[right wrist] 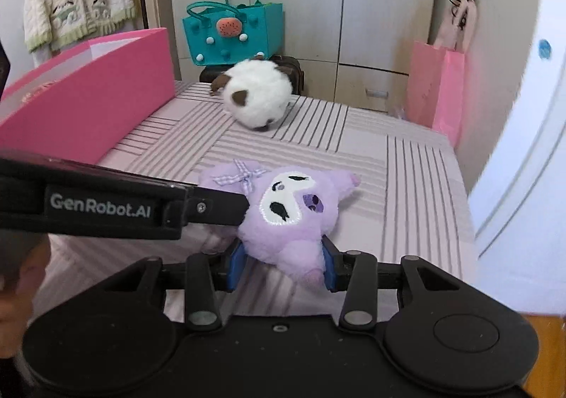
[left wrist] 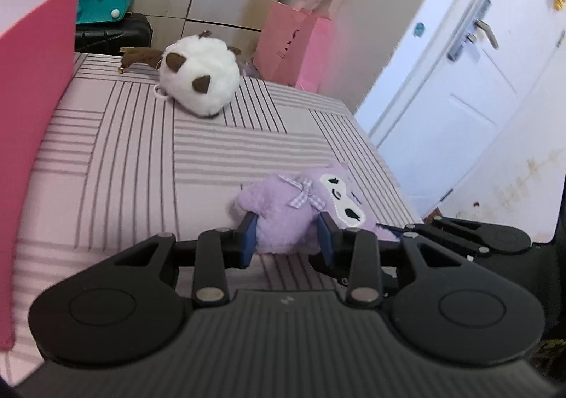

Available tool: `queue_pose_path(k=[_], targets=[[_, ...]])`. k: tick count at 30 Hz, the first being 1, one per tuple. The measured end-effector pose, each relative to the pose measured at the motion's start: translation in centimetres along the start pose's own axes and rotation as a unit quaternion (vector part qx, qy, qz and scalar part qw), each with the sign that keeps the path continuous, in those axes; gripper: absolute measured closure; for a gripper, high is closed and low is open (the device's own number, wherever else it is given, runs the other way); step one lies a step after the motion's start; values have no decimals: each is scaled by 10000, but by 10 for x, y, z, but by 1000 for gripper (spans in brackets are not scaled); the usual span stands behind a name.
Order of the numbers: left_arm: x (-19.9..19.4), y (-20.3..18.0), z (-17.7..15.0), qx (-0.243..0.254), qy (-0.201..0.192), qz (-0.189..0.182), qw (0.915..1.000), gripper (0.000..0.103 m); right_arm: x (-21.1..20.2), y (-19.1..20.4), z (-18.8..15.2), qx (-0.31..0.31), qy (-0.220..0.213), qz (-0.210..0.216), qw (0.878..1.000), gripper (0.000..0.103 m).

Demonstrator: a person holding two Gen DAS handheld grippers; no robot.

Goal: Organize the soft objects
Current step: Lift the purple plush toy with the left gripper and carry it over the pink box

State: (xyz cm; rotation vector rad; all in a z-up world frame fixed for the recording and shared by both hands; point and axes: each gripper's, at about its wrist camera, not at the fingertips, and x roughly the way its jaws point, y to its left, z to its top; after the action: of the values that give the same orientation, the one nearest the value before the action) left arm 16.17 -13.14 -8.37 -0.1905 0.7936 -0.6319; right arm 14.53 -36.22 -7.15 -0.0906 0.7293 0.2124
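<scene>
The purple plush toy (right wrist: 293, 221) lies low in the middle of the frame on the striped pink surface (right wrist: 406, 185). The left claw (left wrist: 288, 238) squeezes the toy's body between its blue pads. The right claw (right wrist: 281, 265) grips the toy's other end. A fluffy white plush (right wrist: 258, 97) sits farther back, near the top middle. A pink box (right wrist: 88, 97) stands at the upper left. Behind are a teal bag (right wrist: 233, 33), a pink paper bag (right wrist: 437, 86), pale cupboards (right wrist: 371, 9) and a white door (left wrist: 477, 79).
</scene>
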Motion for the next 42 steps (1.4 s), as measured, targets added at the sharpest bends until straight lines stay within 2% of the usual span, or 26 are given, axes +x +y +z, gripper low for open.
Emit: queue_pose_path(k=[3, 7, 10, 13, 20, 24, 28, 35, 42], targets=[[-17, 0, -8, 195, 166, -64, 9997, 67, -14, 14, -11, 108, 64, 9, 9999, 55], [-39, 10, -19, 34, 252, -244, 9994, 67, -31, 22, -19, 483, 125, 253, 9984, 55], [-51, 18, -28, -92, 375, -308, 9988, 67, -41, 34, -27, 516, 112, 304, 9981, 55], [-63, 20, -34, -1, 436, -292, 9986, 67, -47, 47, -33, 476, 101, 295, 9984, 55], [-91, 28, -39, 162, 511, -391, 9978, 67, -66, 73, -34, -109, 92, 351, 9993, 55], [-102, 34, -43, 310, 694, -323, 9966, 67, -69, 81, -37, -36, 141, 582, 9982, 55], [-120, 44, -43, 317, 793, -357, 9957, 66, -77, 95, -34, -216, 100, 758, 9968, 55], [-154, 52, -44, 456, 803, -323, 9952, 67, -92, 112, -28, -479, 91, 1148, 9922, 55], [-191, 56, -37, 647, 576, -228, 9960, 66, -110, 134, -12, -852, -86, 1249, 9885, 55]])
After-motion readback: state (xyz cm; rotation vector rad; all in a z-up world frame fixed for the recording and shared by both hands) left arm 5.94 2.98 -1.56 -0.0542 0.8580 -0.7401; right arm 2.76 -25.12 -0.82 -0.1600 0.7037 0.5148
